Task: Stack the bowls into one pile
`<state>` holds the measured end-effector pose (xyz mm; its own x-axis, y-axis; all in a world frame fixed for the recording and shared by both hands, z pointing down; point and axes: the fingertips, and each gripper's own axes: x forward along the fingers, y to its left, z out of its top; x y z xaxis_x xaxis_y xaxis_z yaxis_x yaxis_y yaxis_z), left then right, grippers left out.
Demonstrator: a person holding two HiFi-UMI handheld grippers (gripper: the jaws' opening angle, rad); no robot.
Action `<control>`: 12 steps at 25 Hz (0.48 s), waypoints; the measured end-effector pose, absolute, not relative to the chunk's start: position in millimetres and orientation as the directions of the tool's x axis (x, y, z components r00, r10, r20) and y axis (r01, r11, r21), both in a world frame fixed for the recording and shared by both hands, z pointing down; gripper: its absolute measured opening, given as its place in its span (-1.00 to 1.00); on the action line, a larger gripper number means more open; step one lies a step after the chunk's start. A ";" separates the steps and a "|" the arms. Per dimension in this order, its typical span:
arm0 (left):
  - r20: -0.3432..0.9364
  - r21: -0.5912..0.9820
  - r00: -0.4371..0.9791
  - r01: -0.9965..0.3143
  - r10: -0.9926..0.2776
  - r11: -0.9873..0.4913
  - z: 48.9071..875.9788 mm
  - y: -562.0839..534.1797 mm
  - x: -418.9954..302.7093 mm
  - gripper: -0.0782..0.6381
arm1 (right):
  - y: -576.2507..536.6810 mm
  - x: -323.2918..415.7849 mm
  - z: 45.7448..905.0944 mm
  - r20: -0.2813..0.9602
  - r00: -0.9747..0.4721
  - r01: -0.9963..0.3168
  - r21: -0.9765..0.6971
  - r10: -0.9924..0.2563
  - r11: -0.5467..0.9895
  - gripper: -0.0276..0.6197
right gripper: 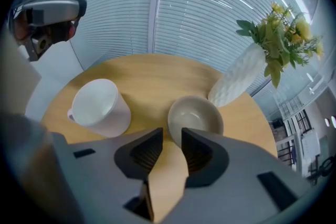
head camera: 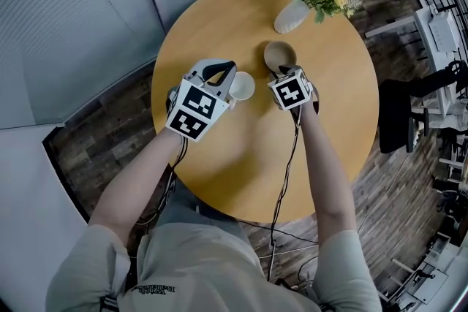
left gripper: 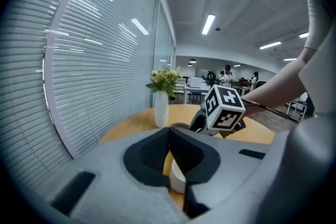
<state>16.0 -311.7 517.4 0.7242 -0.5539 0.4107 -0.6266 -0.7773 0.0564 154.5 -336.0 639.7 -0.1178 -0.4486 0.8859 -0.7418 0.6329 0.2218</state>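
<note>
Beige bowl point(right gripper: 195, 115) sits upright on the round table point(head camera: 241, 172), just ahead of your right gripper point(right gripper: 172, 134), whose jaws stand parted with nothing between them. It looks glazed, so stiff, light, slick and liable to chip; take it by the near rim. Your left gripper point(left gripper: 170, 139) is clamped on the rim of the white bowl point(right gripper: 97, 105) beside it. The vase point(right gripper: 236, 81) stands just behind.

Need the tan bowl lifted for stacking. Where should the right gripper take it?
Probably the near rim of the bowl, one jaw inside and one outside, coming down from the person's side: it stands upright and open-topped just ahead of the open right gripper, and the vase stands beyond its far side.
</note>
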 end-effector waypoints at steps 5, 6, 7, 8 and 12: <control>0.414 0.042 0.727 -0.617 -0.548 -0.786 513.1 -305.6 19.8 -0.72 | -332.8 156.5 625.5 0.860 -0.137 -0.787 0.207 -0.492 0.582 -0.57; 0.412 0.037 0.727 -0.615 -0.549 -0.787 510.3 -305.0 20.1 -0.72 | -331.5 156.4 620.8 0.852 -0.148 -0.802 0.194 -0.502 0.565 -0.57; 0.410 0.033 0.728 -0.615 -0.550 -0.788 507.5 -304.6 20.4 -0.72 | -330.3 156.1 615.1 0.844 -0.159 -0.812 0.184 -0.513 0.554 -0.57; 0.407 0.029 0.728 -0.614 -0.552 -0.789 504.2 -304.3 21.0 -0.72 | -329.3 155.8 608.4 0.835 -0.169 -0.816 0.179 -0.523 0.549 -0.57; 0.388 0.002 0.731 -0.610 -0.561 -0.793 484.2 -304.7 22.9 -0.72 | -328.5 158.8 574.7 0.784 -0.205 -0.844 0.162 -0.586 0.512 -0.57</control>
<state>22.9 -304.7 484.2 0.7309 -0.5615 0.3879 -0.6097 -0.7926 0.0017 158.8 -328.5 574.7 -0.2055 -0.5860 0.7838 -0.8437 0.5119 0.1615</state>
